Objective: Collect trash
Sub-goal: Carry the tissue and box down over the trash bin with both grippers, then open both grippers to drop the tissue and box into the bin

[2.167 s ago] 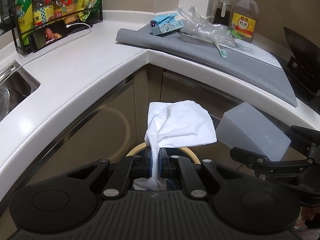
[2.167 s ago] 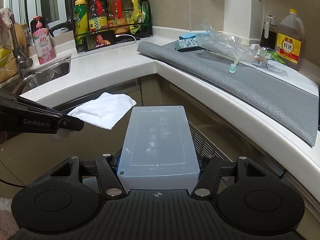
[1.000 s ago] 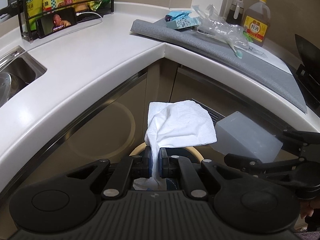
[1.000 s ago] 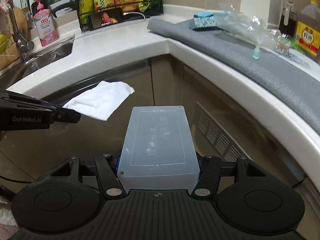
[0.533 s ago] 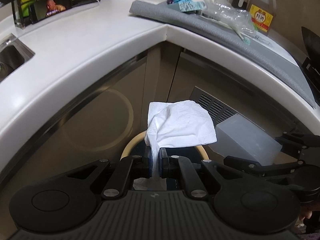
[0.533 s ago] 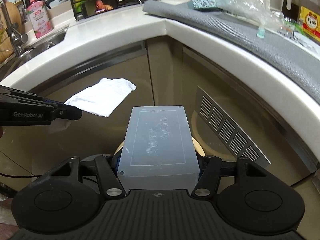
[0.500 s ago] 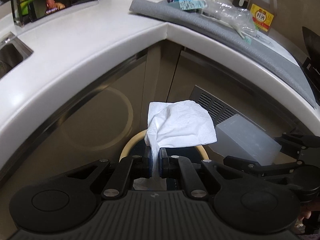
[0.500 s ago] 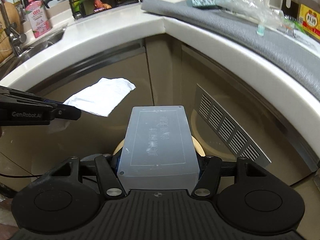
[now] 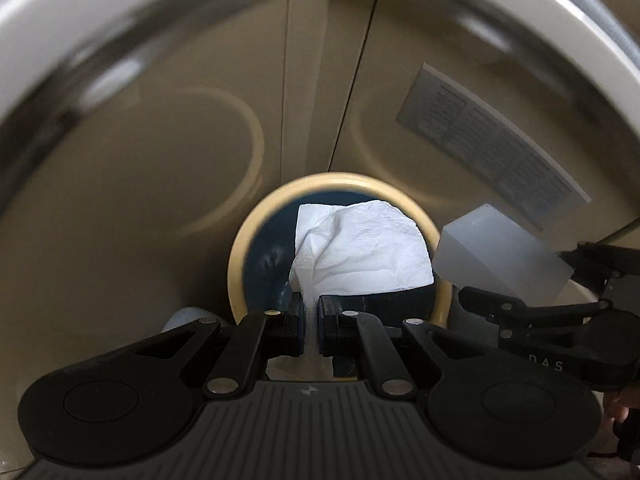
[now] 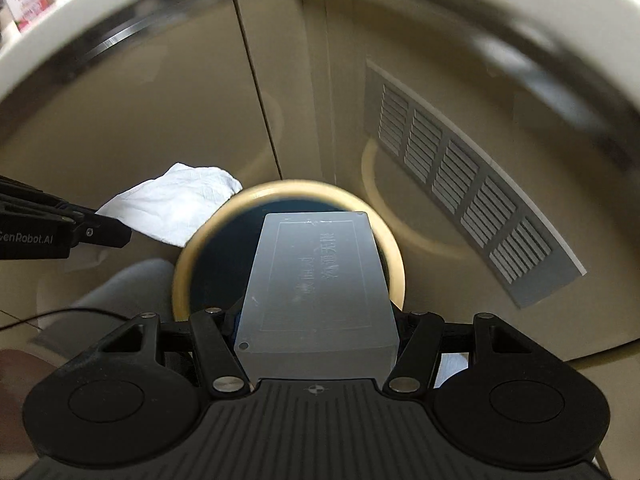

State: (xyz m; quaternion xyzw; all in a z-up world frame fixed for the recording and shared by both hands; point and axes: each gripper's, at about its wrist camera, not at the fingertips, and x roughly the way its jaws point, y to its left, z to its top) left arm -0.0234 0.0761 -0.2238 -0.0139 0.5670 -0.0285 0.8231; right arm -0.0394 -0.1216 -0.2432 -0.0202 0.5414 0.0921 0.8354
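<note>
Pointing lengthwise at the bin [image 10: 188, 264], box [image 10: 316, 280] clamped in right gripper [image 10: 316, 332] (tissue [image 9: 360, 256] seemingly pinched in left gripper [image 9: 310, 320]).

The bin [image 9: 236, 268] shows only part of its cream rim in both views: the tissue [image 9: 364, 252] and the left gripper [image 9: 310, 320] cover its dark inside toward 6 o'clock in the left view, and the box [image 10: 316, 280] covers most of its mouth in the right view, so what lies in it cannot be told. The raised lettering on the box lid is too faint to read, and its near end is hidden behind the right gripper [image 10: 316, 332], whose fingertips do not show. The counter [image 9: 48, 12] edge is smeared by blur and cut off along the top from 9 to 3 o'clock, and a pink bottle [image 10: 24, 0] at 10 o'clock in the right view is cropped by the frame.
</note>
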